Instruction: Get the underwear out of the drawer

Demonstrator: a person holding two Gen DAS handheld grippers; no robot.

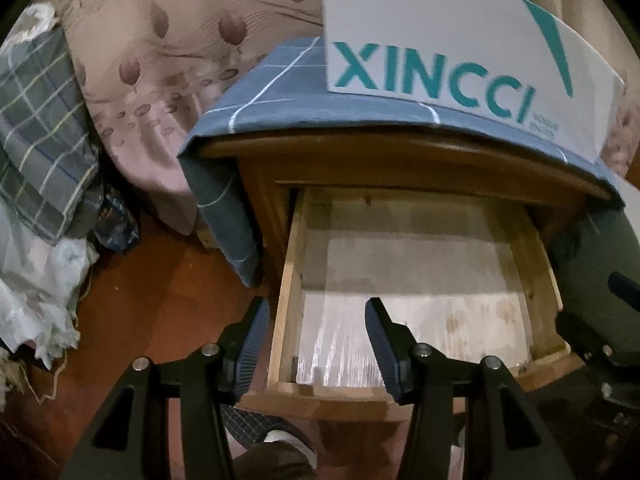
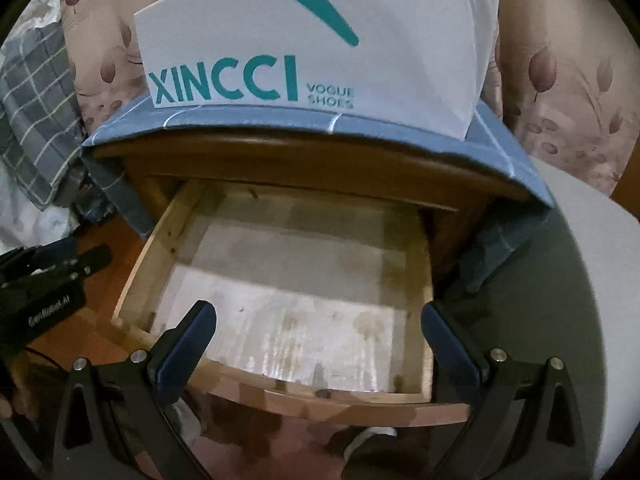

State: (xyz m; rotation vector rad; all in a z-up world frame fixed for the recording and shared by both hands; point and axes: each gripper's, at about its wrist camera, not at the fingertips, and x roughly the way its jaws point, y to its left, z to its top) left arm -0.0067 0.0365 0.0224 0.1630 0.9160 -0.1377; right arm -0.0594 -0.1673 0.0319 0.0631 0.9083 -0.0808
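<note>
Hovering over the pulled-out drawer [image 2: 280, 280], whose visible floor shows no underwear: right hand-held gripper [image 2: 318, 340] wide apart, left hand-held gripper [image 1: 316, 340] part-spread, both empty; risk: closing on nothing.

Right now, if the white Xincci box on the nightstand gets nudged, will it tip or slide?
The white box looks like thin, light cardboard, so it probably shifts easily. It rests on the blue checked cloth, which may drag along with it. Broad and low, it seems likelier to slide than tip.

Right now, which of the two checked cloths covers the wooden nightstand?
The solid blue cloth with thin white lines, under the white shoe box. The grey-green plaid one lies heaped left.
</note>
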